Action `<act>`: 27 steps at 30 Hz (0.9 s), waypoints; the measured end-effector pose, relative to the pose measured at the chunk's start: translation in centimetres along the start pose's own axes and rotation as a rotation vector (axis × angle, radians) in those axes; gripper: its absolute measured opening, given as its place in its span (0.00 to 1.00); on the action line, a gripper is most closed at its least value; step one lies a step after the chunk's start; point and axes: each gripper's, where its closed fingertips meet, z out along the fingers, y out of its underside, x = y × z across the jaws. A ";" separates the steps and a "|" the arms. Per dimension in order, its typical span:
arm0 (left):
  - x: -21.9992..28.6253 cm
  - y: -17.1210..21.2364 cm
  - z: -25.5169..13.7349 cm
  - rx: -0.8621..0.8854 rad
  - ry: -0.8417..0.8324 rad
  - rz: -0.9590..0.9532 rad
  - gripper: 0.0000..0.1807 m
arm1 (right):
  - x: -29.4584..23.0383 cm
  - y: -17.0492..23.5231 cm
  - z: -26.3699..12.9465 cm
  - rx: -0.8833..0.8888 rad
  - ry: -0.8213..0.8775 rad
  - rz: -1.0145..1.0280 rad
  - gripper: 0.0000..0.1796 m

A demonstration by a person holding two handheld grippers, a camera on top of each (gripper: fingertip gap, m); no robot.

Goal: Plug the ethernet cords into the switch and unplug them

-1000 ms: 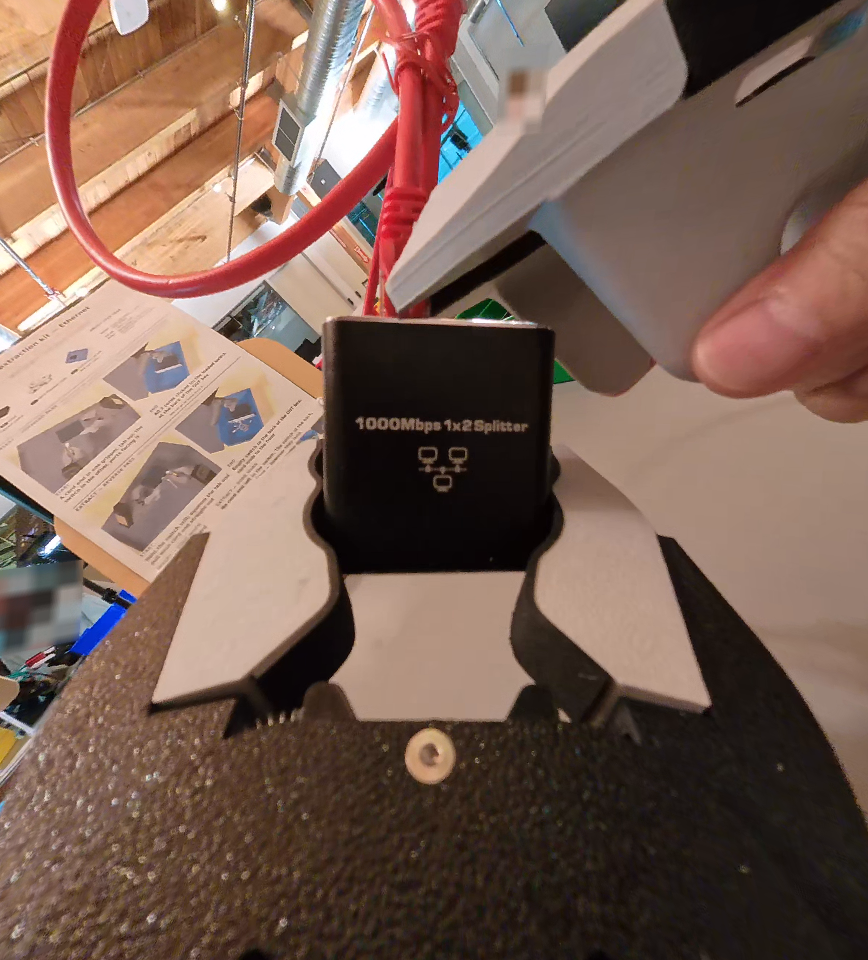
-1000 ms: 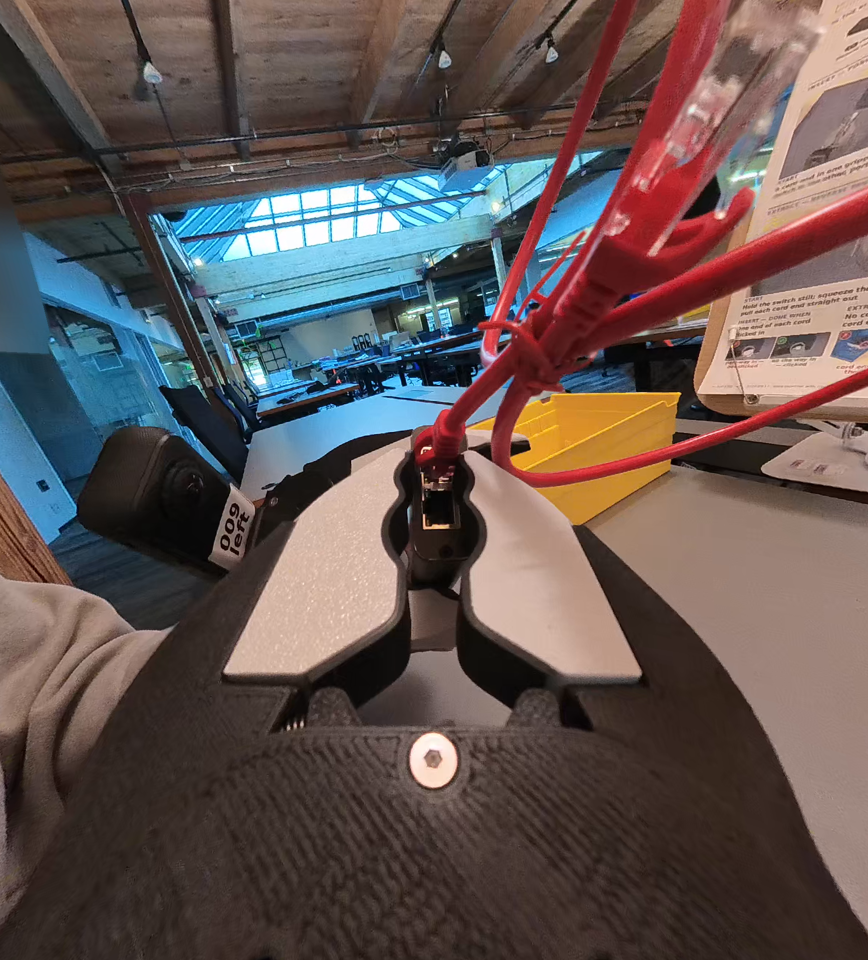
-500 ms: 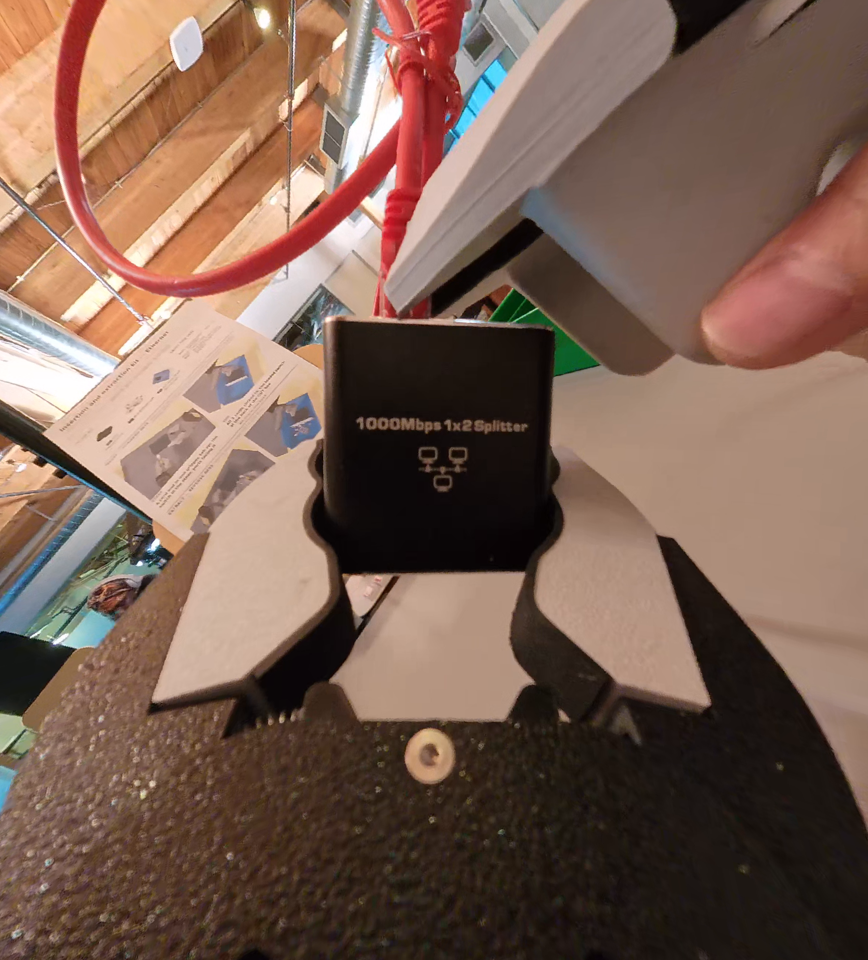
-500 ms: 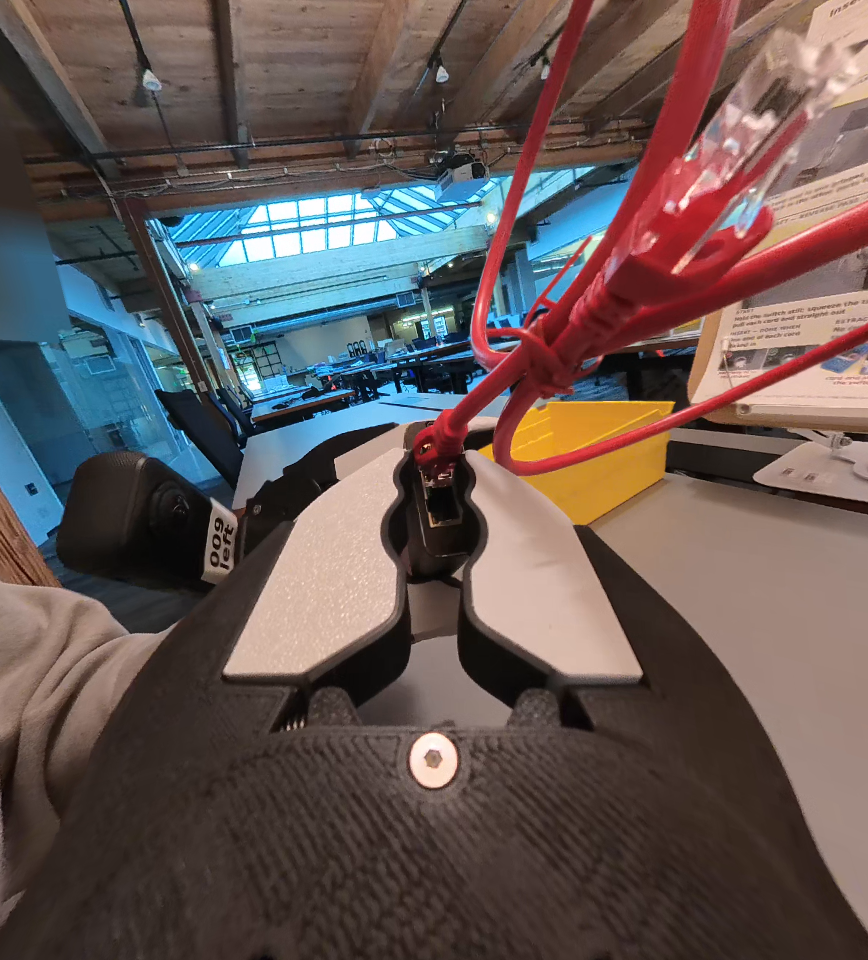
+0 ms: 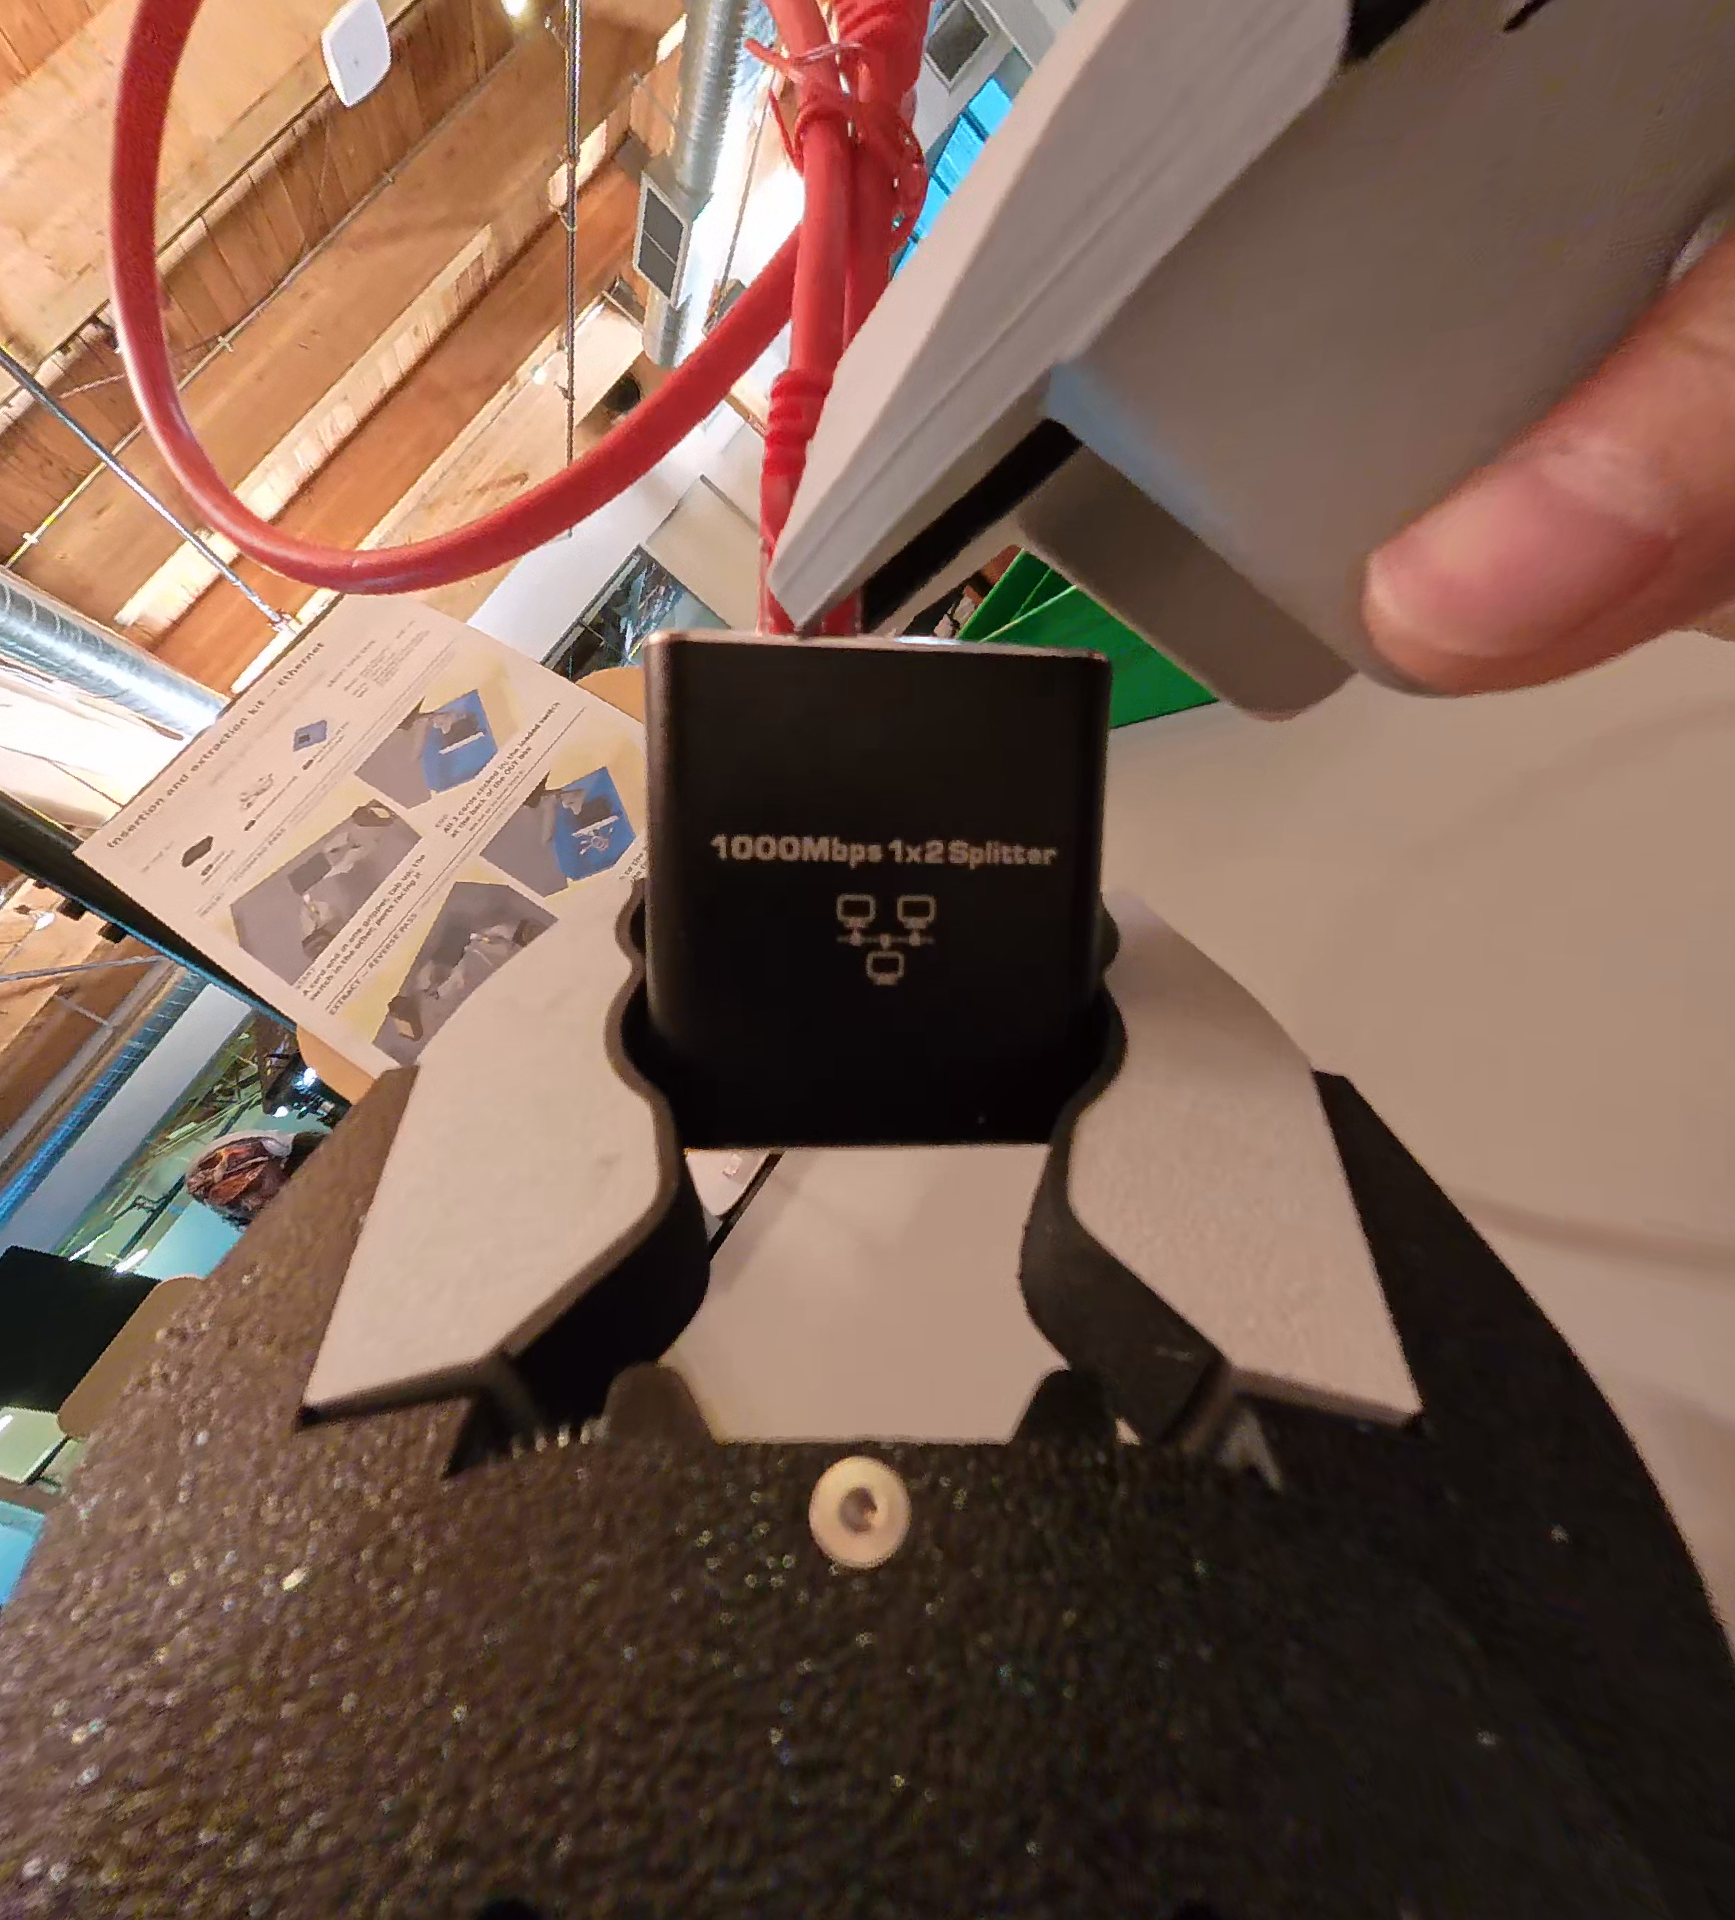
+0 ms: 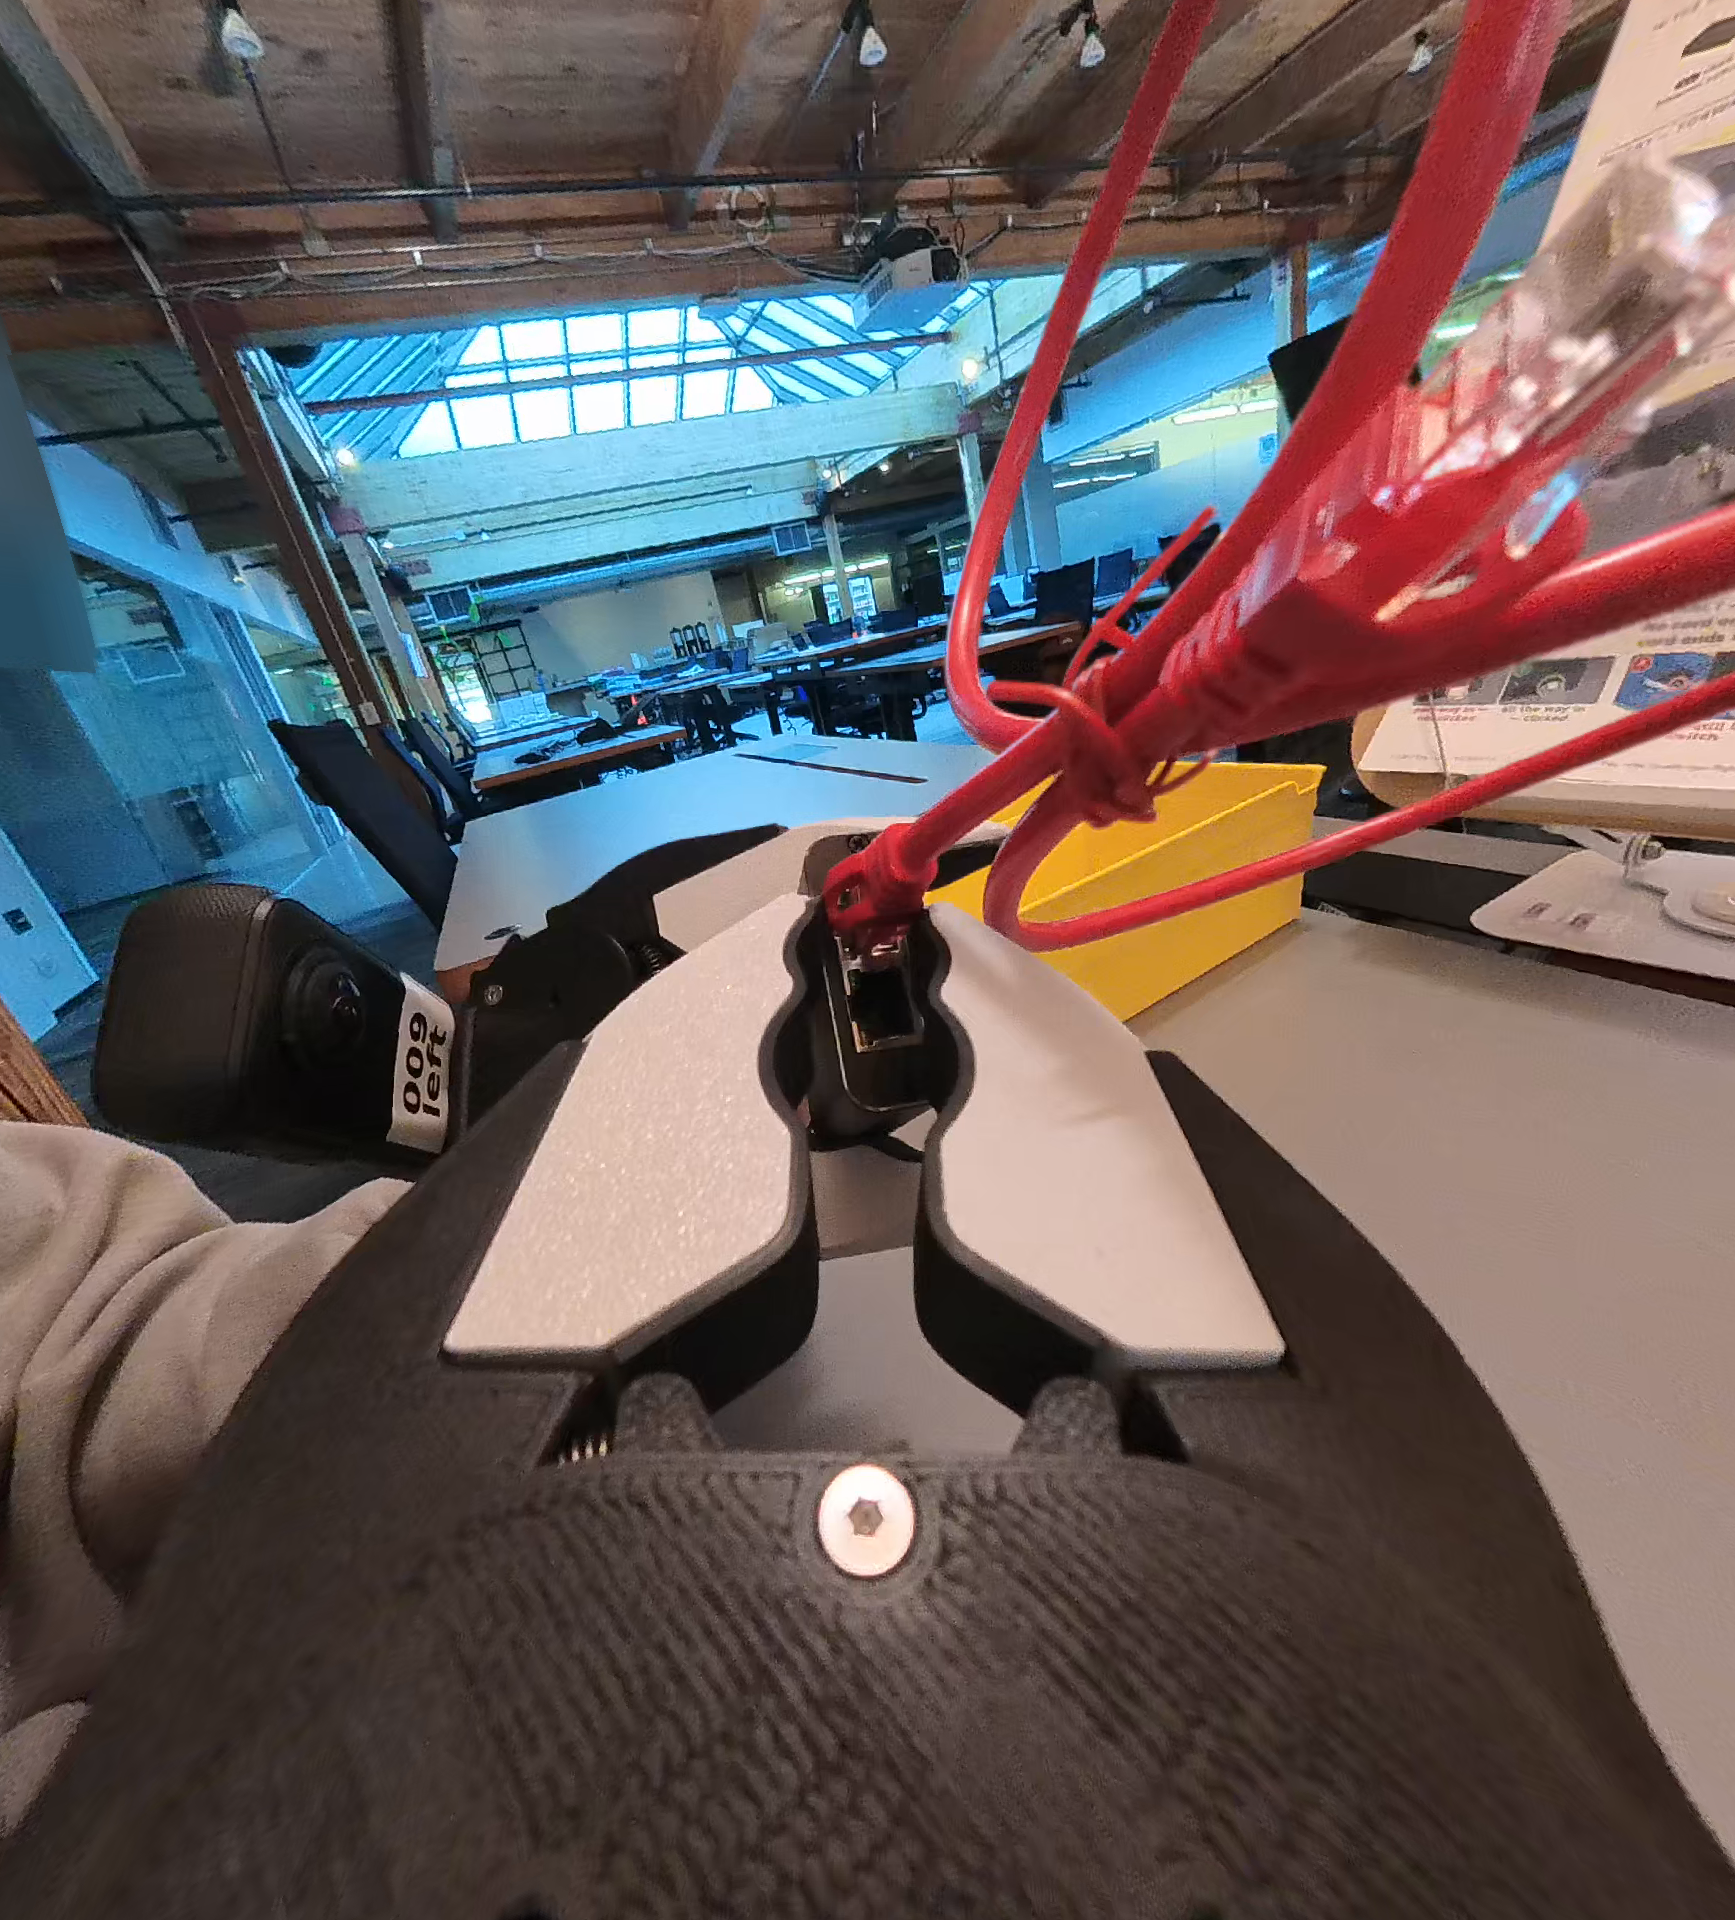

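My left fingers [image 5: 873, 997] pinch the switch [image 5: 878, 883], long axis pointing straight ahead. My right fingers [image 6: 868, 1023] clamp its port end, one red cord [image 6: 904, 842] plugged in, one loose plug [image 6: 1611, 301] dangling above.

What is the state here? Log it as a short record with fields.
left gripper: shut on the black switch
right gripper: fingers flank the switch's port end; grip unclear
red cord: one end plugged into the switch, just above the lower port
lower port: empty
loose plug: clear-tipped, unplugged, hanging free at upper right of the right wrist view
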 end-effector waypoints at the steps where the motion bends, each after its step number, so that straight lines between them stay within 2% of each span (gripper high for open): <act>1: 0.0 0.0 0.0 -0.003 0.000 0.003 0.42 | 0.1 0.0 0.0 -0.002 0.003 0.006 0.09; 14: -0.1 0.0 -0.1 0.007 -0.007 -0.015 0.42 | -0.4 0.2 0.1 -0.066 -0.028 -0.068 0.08; 23: 1.7 1.2 0.8 -0.060 0.058 -0.142 0.42 | 1.6 1.1 0.0 -0.109 -0.018 -0.042 0.07; 27: 1.8 1.7 1.0 -0.076 0.071 -0.201 0.42 | 1.9 1.3 0.4 -0.136 0.013 -0.105 0.08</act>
